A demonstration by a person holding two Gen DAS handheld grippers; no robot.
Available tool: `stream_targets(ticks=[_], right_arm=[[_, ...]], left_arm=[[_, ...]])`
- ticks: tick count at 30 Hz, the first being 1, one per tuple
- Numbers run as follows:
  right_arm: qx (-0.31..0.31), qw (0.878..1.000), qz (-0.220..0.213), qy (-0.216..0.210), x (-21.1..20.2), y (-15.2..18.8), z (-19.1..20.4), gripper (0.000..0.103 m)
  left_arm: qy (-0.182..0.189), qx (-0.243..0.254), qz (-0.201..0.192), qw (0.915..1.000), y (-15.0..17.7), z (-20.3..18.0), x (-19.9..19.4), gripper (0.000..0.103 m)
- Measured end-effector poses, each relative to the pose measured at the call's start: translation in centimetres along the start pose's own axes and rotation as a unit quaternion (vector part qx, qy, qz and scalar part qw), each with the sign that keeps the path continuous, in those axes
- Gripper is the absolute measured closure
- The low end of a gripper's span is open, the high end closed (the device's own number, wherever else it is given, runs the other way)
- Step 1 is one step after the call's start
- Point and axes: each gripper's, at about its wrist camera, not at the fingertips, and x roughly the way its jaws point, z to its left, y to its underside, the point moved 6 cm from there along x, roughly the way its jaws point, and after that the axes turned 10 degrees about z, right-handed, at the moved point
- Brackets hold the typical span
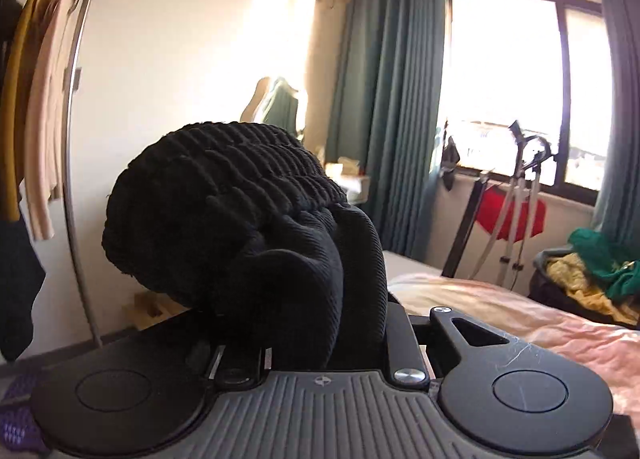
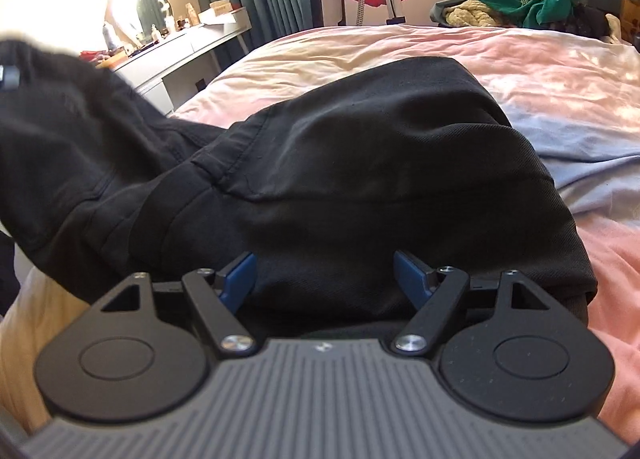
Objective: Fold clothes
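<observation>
Left gripper [image 1: 304, 343] clamps a black garment's [image 2: 360, 179] ribbed cuff [image 1: 224, 203]; right gripper [image 2: 324, 279] stands wide over it. Pink bed [image 2: 540, 71], teal curtains [image 1: 384, 99], sunlit window [image 1: 504, 79]. Garment lies bunched on bedding.

The left gripper [image 1: 304, 323] is clamped on black cloth — the right gripper [image 2: 324, 275] gapes wide (angled downward).

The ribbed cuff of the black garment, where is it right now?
In the left wrist view the ribbed cuff bunches up centre-left, clamped in the left gripper, above the pink bed.
</observation>
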Motion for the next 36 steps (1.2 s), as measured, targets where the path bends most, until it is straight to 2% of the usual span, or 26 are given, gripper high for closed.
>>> stream_targets(ticks=[3,5,9,11,14,18,20,22,24,25,26,27,29,30,32,34,35,36], right_arm=[[0.068,0.997,-0.001,-0.028,-2.3,-0.1,-2.2,0.026],[0.126,0.991,-0.029,-0.039,-5.0,-0.5,-4.7,0.026],[0.241,0.963,-0.116,-0.017,-10.3,-0.9,-11.6,0.024],[0.29,0.946,-0.141,-0.003,-11.6,-0.5,-14.6,0.023],[0.343,0.925,-0.166,0.004,-12.7,0.4,-17.7,0.023],[0.398,0.898,-0.185,-0.004,-13.3,1.5,-20.6,0.023],[0.408,0.893,-0.191,-0.018,-13.3,1.8,-21.2,0.023],[0.416,0.886,-0.199,-0.059,-13.1,1.7,-21.5,0.023],[0.425,0.872,-0.211,-0.122,-12.7,1.2,-21.7,0.023],[0.426,0.866,-0.216,-0.149,-12.6,0.9,-21.7,0.023],[0.425,0.862,-0.219,-0.171,-12.5,0.7,-21.4,0.023],[0.42,0.861,-0.219,-0.183,-12.4,0.4,-21.1,0.022],[0.403,0.873,-0.21,-0.18,-12.2,-0.1,-20.3,0.019],[0.393,0.881,-0.202,-0.171,-12.0,-0.2,-19.9,0.019],[0.384,0.89,-0.179,-0.172,-11.4,-0.4,-19.1,0.019],[0.379,0.895,-0.156,-0.176,-10.9,-0.5,-18.5,0.019],[0.378,0.898,-0.148,-0.171,-10.7,-0.6,-18.4,0.019],[0.377,0.9,-0.142,-0.165,-10.6,-0.7,-18.4,0.019]], left_arm=[[0.026,0.016,-0.037,0.9988,-0.9,-6.5,-2.4,0.082],[0.045,0.029,-0.056,0.997,-0.5,-10.9,-3.7,0.082],[0.085,0.071,-0.079,0.9908,3.0,-19.8,-6.2,0.083],[0.104,0.114,-0.08,0.9848,6.5,-23.7,-7.1,0.083],[0.133,0.188,-0.078,0.9699,12.5,-29.7,-7.9,0.082],[0.144,0.319,-0.067,0.9345,21.6,-34.7,-6.3,0.081],[0.142,0.359,-0.064,0.9204,24.7,-35.7,-6.2,0.078],[0.135,0.389,-0.071,0.9086,26.7,-35.1,-6.5,0.076],[0.125,0.415,-0.077,0.8981,28.3,-33.9,-6.8,0.065],[0.119,0.436,-0.08,0.8885,29.1,-33.5,-7.0,0.049],[0.114,0.46,-0.084,0.8768,29.8,-33.2,-7.3,0.037],[0.108,0.483,-0.087,0.8645,30.5,-32.8,-7.5,0.035],[0.097,0.526,-0.102,0.8387,31.5,-31.6,-6.8,0.023],[0.095,0.542,-0.11,0.8277,31.9,-31.0,-6.5,0.021],[0.093,0.559,-0.1,0.818,32.0,-29.0,-5.2,0.018],[0.107,0.57,-0.099,0.8087,32.1,-27.5,-5.2,0.014],[0.11,0.573,-0.099,0.8064,32.1,-26.6,-5.2,0.007],[0.112,0.574,-0.098,0.8049,32.1,-25.8,-5.1,0.005]])
